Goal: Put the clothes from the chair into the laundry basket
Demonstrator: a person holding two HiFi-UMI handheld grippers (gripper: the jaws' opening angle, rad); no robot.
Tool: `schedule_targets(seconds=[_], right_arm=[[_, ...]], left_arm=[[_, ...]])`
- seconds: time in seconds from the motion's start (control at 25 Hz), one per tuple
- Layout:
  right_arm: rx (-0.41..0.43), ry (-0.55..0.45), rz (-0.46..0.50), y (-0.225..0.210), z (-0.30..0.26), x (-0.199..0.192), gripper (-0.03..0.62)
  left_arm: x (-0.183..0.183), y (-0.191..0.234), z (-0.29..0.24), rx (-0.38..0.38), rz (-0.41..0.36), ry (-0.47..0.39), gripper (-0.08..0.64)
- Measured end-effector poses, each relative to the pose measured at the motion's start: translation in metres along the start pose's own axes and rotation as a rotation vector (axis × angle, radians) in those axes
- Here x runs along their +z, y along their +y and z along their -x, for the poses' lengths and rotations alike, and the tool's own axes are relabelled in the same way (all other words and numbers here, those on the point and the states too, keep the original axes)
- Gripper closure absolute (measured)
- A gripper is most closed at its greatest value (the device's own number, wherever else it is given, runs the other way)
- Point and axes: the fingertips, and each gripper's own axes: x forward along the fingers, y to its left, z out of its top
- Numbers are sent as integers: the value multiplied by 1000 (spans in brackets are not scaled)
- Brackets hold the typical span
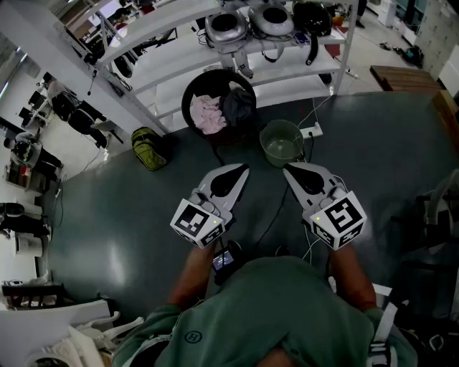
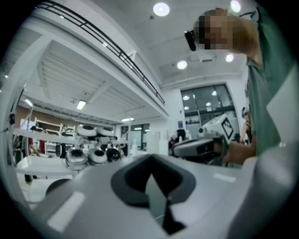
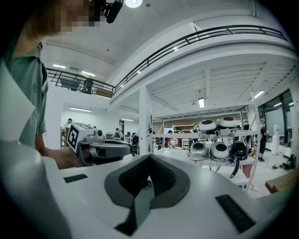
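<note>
**Limp clothes on the chair, both grippers shut and empty**
The left gripper (image 1: 241, 169) and right gripper (image 1: 289, 170) have their jaws together on nothing, well short of the chair (image 1: 195, 86). A pink garment (image 1: 206, 113) lies at the seat's left edge and a dark garment (image 1: 239, 105) at its right, with the laundry basket (image 1: 281, 155) just beside. Both look light and floppy, so pinch a raised fold.

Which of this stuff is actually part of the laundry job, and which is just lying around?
Part of the job:
- pink garment and dark garment
- black chair they lie on
- green basket
- left gripper and right gripper, both shut and empty

Just lying about:
- helmets on the shelf
- yellow-green bag
- power strip
</note>
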Motion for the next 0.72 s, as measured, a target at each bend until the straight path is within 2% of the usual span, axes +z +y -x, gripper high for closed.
schedule_targets(seconds=[0.28,0.72], right_arm=[[-5,4,1,11,-21,5,589],[-53,-16,-32,36,-89,18,588]], left_arm=[[5,22,18,12,-2,-11,554],[3,88,62,-12,9,-17,554]])
